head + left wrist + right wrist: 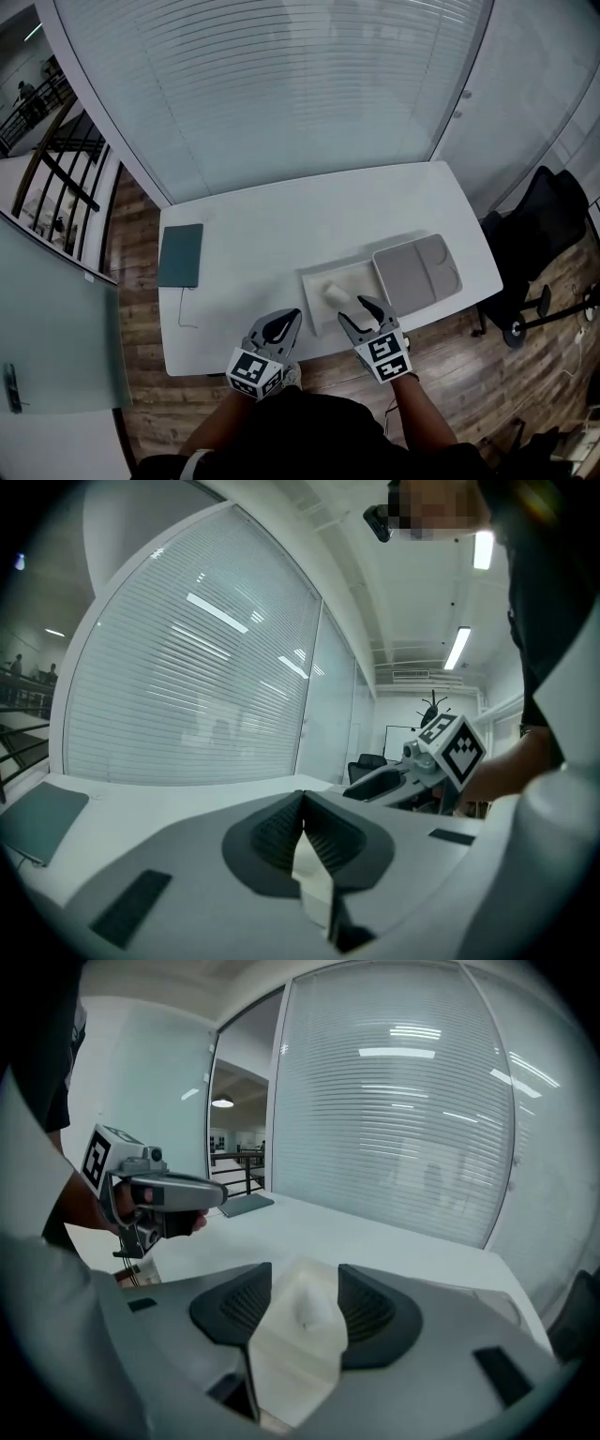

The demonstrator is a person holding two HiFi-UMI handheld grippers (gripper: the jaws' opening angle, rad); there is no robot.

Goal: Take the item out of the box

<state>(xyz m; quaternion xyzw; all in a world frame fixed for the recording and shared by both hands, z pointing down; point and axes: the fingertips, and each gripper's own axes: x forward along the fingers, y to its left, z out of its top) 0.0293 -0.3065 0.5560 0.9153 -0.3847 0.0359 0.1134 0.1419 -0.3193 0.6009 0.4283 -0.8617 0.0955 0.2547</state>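
While the right gripper (305,1269) flanks it with released jaws, the item (300,1335) looks white, rounded. At nine o'clock, the left gripper (294,315) is clenched.

Left gripper (292,319): jaws closed, tips meeting, pointing about level. Right gripper (360,311): jaws parted, pitched downward. Both sit side by side, close together, aimed away from the body, with forearms (424,412) reaching forward.

Between the right gripper's (305,1277) jaws, the white rounded item (298,1340) has its lower end hidden behind the gripper's grey body. The gripper partly covers the shallow white cardboard box (349,276) under its tips.
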